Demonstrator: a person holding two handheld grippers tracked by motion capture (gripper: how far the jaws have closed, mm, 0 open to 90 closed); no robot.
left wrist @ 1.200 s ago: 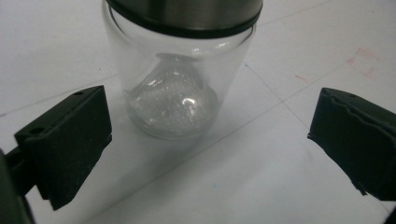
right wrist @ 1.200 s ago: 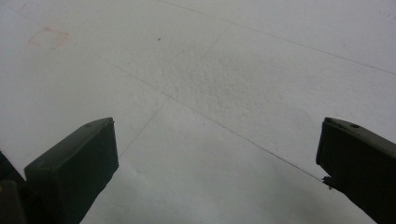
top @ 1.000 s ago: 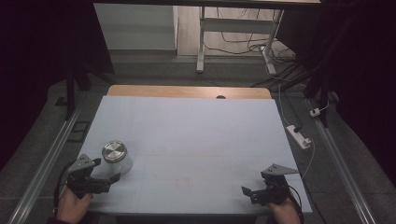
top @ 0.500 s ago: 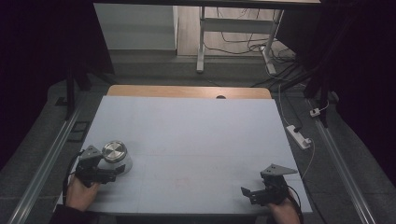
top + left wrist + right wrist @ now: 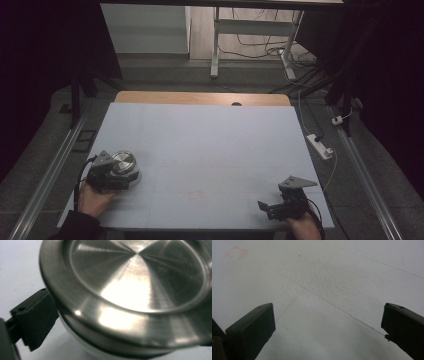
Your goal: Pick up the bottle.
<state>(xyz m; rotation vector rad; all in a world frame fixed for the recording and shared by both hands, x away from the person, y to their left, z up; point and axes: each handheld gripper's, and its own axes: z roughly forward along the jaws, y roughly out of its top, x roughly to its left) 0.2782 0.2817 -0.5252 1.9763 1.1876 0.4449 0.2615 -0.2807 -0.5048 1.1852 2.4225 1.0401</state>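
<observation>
Now the left hand-held gripper (image 5: 116, 172) had closed in w/ jaws around the steel-lidded container (image 5: 124, 162), lower left of frame on worktop (image 5: 210, 145); grasp likely imminent. Right hand-held gripper (image 5: 281, 206) released, idle.

Pale table (image 5: 200, 130), bare wooden strip (image 5: 200, 98) along its far edge, dark hole (image 5: 236, 104) mid-strip. Faint red square mark (image 5: 237, 252) toward the front edge. White power strip (image 5: 320, 146) on the floor off the right edge; cables (image 5: 260, 50) beyond.

Left claw (image 5: 117, 176) low at near-left, jaw spread unclear (mostly hidden); right claw (image 5: 270, 206) near-right, jaws apart.
</observation>
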